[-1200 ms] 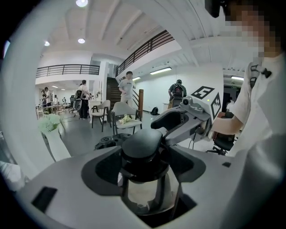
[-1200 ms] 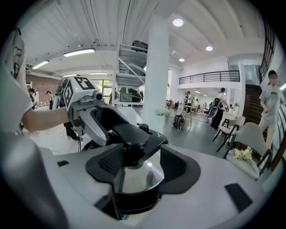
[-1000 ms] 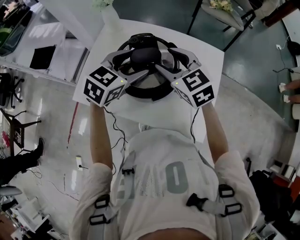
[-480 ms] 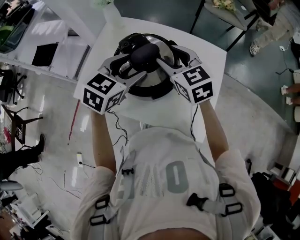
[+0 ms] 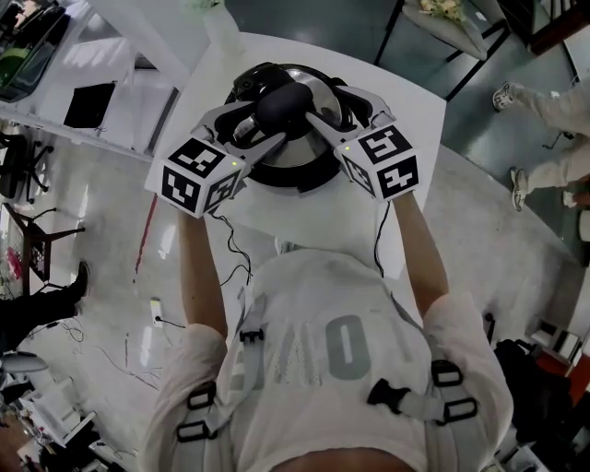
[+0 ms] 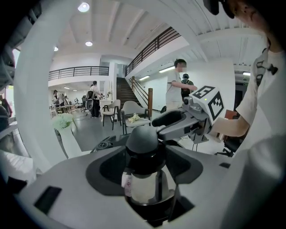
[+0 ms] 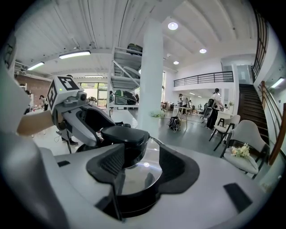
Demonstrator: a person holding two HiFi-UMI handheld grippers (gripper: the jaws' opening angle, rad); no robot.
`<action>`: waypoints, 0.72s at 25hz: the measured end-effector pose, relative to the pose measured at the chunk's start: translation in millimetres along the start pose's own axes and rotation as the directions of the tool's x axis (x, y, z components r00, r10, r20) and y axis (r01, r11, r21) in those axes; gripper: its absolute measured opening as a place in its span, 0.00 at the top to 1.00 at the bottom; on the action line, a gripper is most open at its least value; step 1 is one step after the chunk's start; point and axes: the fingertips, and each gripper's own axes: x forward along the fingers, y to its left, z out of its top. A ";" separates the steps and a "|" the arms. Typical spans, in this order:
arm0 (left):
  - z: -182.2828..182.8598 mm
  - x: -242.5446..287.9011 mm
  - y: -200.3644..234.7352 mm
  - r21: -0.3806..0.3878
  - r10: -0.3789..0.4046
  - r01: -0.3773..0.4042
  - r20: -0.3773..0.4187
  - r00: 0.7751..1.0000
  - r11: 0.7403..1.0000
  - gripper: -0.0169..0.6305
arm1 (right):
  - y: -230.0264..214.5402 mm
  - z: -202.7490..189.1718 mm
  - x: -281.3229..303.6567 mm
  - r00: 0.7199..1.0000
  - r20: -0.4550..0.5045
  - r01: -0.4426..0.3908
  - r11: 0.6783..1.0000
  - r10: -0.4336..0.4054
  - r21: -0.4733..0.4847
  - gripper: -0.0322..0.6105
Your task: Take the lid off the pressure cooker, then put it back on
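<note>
The pressure cooker (image 5: 277, 177) stands on a white table (image 5: 406, 129) with its steel lid (image 5: 297, 152) on. Both grippers reach in around the lid's black knob (image 5: 286, 103). My left gripper (image 5: 263, 124) comes from the left. Its jaws have just been closing, and the knob (image 6: 142, 141) fills the gap between its pads. My right gripper (image 5: 323, 106) comes from the right. In the right gripper view, the knob (image 7: 125, 136) lies against the left pad and a sliver of shiny lid (image 7: 145, 172) shows before the right pad.
The table ends close behind the cooker and to its right. A shelf unit with a black pad (image 5: 90, 106) stands on the left, and a chair (image 5: 442, 28) at the back right. A person's legs (image 5: 544, 101) pass on the right. Cables (image 5: 230, 253) trail below the table.
The left gripper's jaws have narrowed around the knob. Both grippers stay at the knob. A passer-by on the right has walked on. The glare on the lid has gone.
</note>
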 end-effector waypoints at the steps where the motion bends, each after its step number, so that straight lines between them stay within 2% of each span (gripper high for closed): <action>1: 3.3 -2.4 1.7 -0.016 0.001 -0.001 0.022 1.000 1.000 0.54 | 0.7 0.7 -0.3 1.000 -0.003 0.002 1.000 -0.002 -0.011 0.56; 4: 17.3 -15.0 12.2 -0.057 0.046 -0.040 0.101 0.994 0.998 0.54 | -0.2 7.7 -5.4 0.999 0.022 0.024 0.999 -0.024 -0.024 0.56; 8: 33.7 -30.8 28.2 -0.058 0.153 -0.146 0.157 0.976 0.988 0.54 | -9.6 33.7 -18.0 0.992 0.110 0.060 0.998 -0.062 0.024 0.58; 9: 37.4 -34.8 31.3 -0.060 0.191 -0.183 0.172 0.966 0.981 0.56 | -11.2 39.6 -20.7 0.989 0.125 0.074 0.997 -0.077 0.024 0.58; 12: 48.2 -48.0 35.0 -0.067 0.321 -0.314 0.229 0.919 0.947 0.73 | -11.1 52.9 -29.2 0.978 0.171 0.120 0.993 -0.121 0.015 0.61; 16: 56.4 -61.0 25.9 -0.115 0.433 -0.419 0.308 0.847 0.901 0.83 | -7.3 62.0 -39.0 0.954 0.248 0.162 0.985 -0.170 0.055 0.73; 18: 54.4 -66.1 23.3 -0.127 0.492 -0.478 0.324 0.808 0.869 0.89 | -8.1 62.4 -44.6 0.937 0.280 0.194 0.977 -0.211 0.084 0.82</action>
